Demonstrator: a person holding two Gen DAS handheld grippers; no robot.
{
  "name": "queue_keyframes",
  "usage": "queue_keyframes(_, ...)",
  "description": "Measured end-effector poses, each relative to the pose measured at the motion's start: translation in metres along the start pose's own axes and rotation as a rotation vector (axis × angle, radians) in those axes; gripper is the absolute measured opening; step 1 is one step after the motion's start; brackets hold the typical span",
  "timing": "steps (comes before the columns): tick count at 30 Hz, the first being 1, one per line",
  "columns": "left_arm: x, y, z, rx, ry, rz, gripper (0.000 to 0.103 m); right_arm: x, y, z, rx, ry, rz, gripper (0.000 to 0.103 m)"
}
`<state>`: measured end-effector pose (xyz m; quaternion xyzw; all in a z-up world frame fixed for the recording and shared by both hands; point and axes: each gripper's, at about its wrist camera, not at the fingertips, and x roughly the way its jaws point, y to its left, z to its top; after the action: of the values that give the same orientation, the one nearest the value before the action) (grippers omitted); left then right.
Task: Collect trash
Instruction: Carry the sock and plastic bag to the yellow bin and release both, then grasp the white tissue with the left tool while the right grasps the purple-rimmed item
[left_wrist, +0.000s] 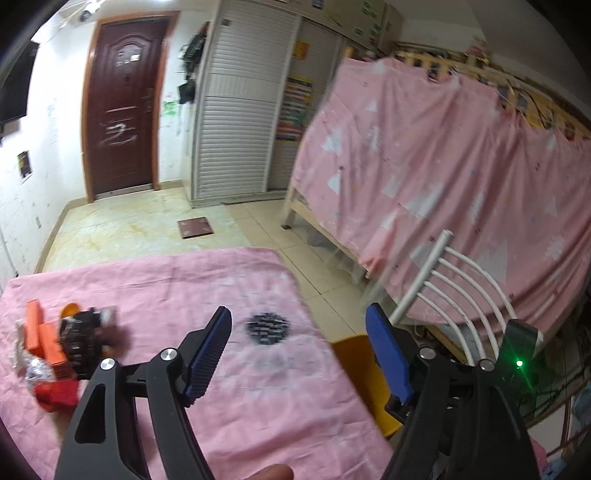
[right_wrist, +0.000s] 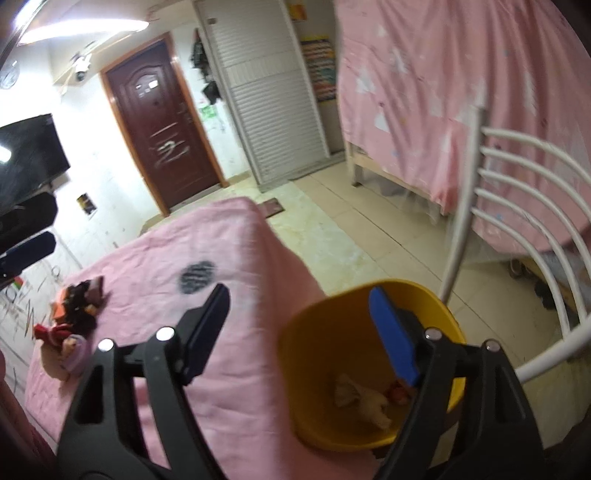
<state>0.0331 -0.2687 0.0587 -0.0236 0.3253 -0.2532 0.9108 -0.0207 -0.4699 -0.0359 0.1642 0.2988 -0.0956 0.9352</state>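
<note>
The right gripper (right_wrist: 299, 328) is nearest in its own view; its jaws stand wide and nothing is between them. Just under its blue finger stands the yellow bin (right_wrist: 295, 332), beside the edge of the tabletop, and some crumpled trash pieces (right_wrist: 364, 400) already lie on its bottom. The left gripper (left_wrist: 299, 354) is wide and empty too, and it hangs over the pink cloth (left_wrist: 258, 406) that covers the tabletop.

The remaining trash pile (left_wrist: 62, 347), with orange cartons, dark wrappers, foil and something red, lies at the far left part of the tabletop, well apart from both grippers and to the left of them. The bin is on the opposite side, at the right.

I think the risk is in the pile itself: the pieces are small, light and lie on each other, so a wide grip may catch two of them and drop one on the way to the bin. The cloth is loose and wrinkled, so low fingers could pinch it and drag the pile. The white chair (right_wrist: 517, 177) stands close behind the bin and could be bumped.
</note>
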Motion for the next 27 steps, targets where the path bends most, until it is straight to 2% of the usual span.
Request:
queue_keyframes(5,-0.019,0.04,0.003,-0.054,-0.025,0.033,0.07,0.0,0.049,0.004,-0.074,0.0,0.03,0.08)
queue_keyframes(13,-0.047,0.112,0.004,-0.151,-0.054,0.124,0.071,0.007,0.117,0.002,-0.173,0.026,0.096,0.08)
queue_keyframes(22,-0.063,0.192,-0.006,-0.249,-0.04,0.26,0.071,0.014,0.186,-0.021,-0.29,0.08,0.176,0.083)
queue_keyframes(27,-0.066,0.226,-0.013,-0.276,-0.019,0.325,0.071,0.016,0.205,-0.036,-0.318,0.113,0.201,0.083)
